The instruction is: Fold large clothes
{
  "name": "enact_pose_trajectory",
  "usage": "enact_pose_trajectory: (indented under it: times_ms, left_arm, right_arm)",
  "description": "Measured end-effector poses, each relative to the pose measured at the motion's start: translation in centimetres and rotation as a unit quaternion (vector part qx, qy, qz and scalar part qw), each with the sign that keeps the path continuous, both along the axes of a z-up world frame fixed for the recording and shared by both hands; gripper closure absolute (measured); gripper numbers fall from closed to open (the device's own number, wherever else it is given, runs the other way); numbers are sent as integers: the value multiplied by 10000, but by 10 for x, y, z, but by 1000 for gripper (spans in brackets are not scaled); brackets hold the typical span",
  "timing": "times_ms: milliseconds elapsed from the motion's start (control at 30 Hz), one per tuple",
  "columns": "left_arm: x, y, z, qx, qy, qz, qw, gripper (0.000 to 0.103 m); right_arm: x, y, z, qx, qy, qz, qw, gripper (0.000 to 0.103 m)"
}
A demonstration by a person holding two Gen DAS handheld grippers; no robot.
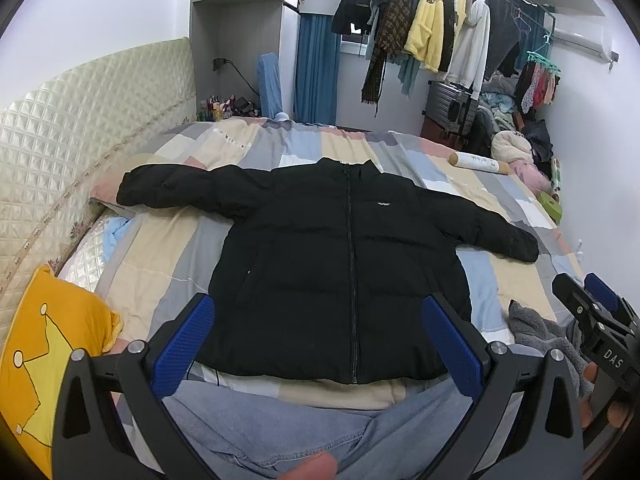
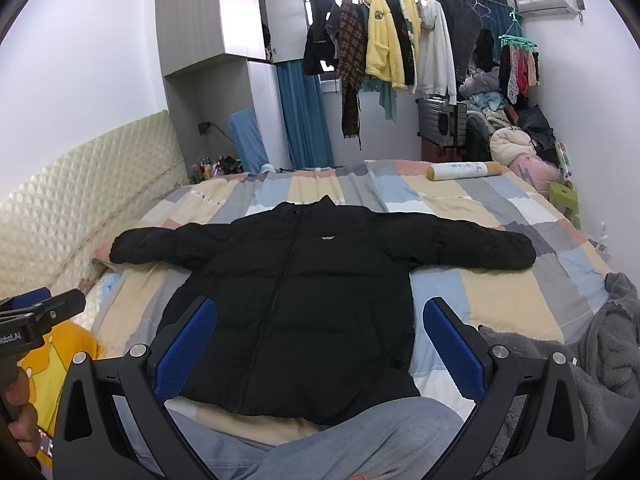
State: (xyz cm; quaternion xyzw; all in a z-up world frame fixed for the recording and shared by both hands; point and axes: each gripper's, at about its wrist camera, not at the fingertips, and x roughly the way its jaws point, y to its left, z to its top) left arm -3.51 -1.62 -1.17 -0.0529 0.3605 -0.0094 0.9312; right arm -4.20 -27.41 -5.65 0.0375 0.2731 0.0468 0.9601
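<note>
A black puffer jacket (image 1: 332, 256) (image 2: 296, 300) lies flat, front up and zipped, on the patchwork bedspread, both sleeves spread sideways. My left gripper (image 1: 320, 332) hovers open above the jacket's hem, its blue pads wide apart with nothing between them. My right gripper (image 2: 320, 336) is likewise open over the hem, a little further right. In the left wrist view the right gripper (image 1: 596, 308) shows at the right edge. In the right wrist view the left gripper (image 2: 40, 308) shows at the left edge. Neither touches the jacket.
A person's jeans-clad knee (image 1: 312, 424) (image 2: 360, 432) sits below the hem. A yellow cushion (image 1: 44, 352) lies left, a grey fleece blanket (image 2: 592, 360) right, a rolled bolster (image 2: 464, 171) at the bed's far side. Hanging clothes (image 2: 400, 52) and a suitcase (image 2: 442, 120) stand beyond the bed.
</note>
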Motion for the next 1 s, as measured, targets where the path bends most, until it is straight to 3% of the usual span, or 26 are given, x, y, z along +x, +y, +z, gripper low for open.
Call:
enact_pose_trajectory:
  times_ms: [300, 633, 1000]
  left_arm:
    - [3, 4, -6, 64, -81, 77, 9999, 0]
    - [39, 28, -20, -752, -332, 269, 9963, 0]
    - [92, 31, -41, -319, -890, 459, 9945, 0]
  right_arm:
    - [10, -4, -6, -57, 76, 64, 9999, 0]
    - [43, -18, -21, 17, 156, 70, 9999, 0]
    - [95, -41, -60, -89, 253, -49, 9996, 0]
